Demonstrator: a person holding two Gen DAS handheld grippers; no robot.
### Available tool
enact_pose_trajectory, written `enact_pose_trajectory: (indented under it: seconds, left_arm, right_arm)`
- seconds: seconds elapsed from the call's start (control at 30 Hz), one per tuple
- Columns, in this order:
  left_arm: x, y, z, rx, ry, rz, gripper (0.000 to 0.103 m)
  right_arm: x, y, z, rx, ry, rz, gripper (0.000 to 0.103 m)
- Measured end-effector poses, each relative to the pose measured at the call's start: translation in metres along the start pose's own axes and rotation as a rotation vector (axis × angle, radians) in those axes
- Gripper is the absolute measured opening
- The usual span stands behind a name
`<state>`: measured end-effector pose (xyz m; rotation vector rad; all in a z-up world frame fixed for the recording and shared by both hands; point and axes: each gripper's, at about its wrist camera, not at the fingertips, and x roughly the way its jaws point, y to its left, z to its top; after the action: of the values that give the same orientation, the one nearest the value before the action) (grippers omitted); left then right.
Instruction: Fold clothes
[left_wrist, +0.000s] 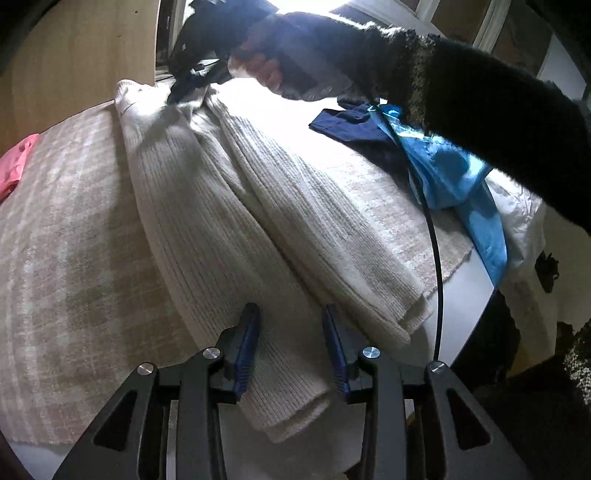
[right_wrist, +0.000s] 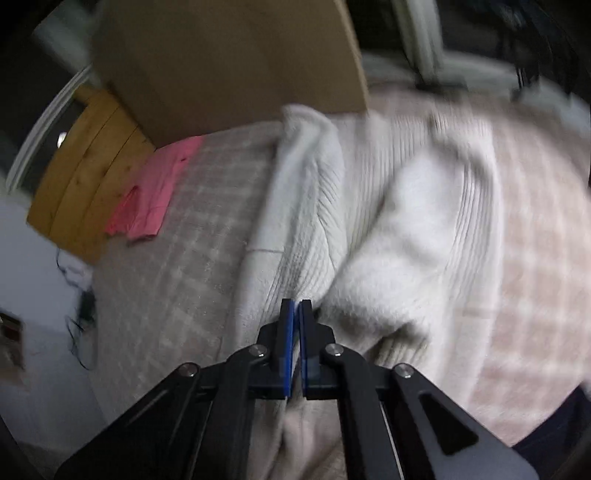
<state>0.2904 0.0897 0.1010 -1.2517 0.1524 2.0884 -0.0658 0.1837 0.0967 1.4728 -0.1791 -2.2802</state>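
Note:
A cream ribbed knit sweater (left_wrist: 229, 206) lies stretched along a checked beige blanket (left_wrist: 70, 236). My left gripper (left_wrist: 291, 314) is open, its blue pads straddling the sweater's near hem without holding it. In the left wrist view my right gripper (left_wrist: 192, 83) is at the sweater's far end, held by a hand in a dark sleeve. In the right wrist view my right gripper (right_wrist: 296, 306) is shut, pinching a fold of the sweater (right_wrist: 369, 206), which bunches up around it. That view is motion-blurred.
A pink garment (right_wrist: 147, 192) lies at the blanket's edge (left_wrist: 14, 166). A navy garment (left_wrist: 354, 127) and a blue satin one (left_wrist: 450, 177) lie at the right. A wooden headboard (right_wrist: 229, 62) and a black cable (left_wrist: 434, 236) are nearby.

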Motion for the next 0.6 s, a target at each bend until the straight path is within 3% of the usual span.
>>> enact_pose_trajectory:
  seconds: [0.23,0.33,0.43,0.5,0.53,0.57,0.6]
  left_arm:
    - [0.003,-0.004,0.002,0.021,0.019,-0.015,0.034]
    - [-0.018,0.003,0.004,-0.01,0.004,-0.03,0.033]
    - [-0.046,0.018,0.003,-0.055,-0.04,0.001,0.034]
    - [-0.061,0.032,0.002,-0.095,-0.059,0.032,0.034]
    - [-0.065,0.039,0.001,-0.117,-0.059,0.037,0.034]
    - [-0.067,0.042,0.001,-0.129,-0.056,0.025,0.034]
    - [-0.067,0.042,0.001,-0.136,-0.055,0.006,0.034]
  right_arm:
    - [0.012,-0.013,-0.01,0.018,0.041,-0.055,0.005]
    - [-0.048,-0.016,-0.034,0.057,-0.082,0.021,0.005]
    - [-0.091,-0.013,-0.088,0.024,-0.075,-0.033,0.006]
    - [-0.114,-0.01,-0.137,0.018,-0.033,-0.094,0.02]
    - [-0.117,-0.008,-0.156,0.032,-0.008,-0.112,0.038]
    - [-0.121,-0.008,-0.18,0.06,0.017,-0.117,0.048]
    - [-0.121,-0.007,-0.2,0.098,0.044,-0.094,0.051]
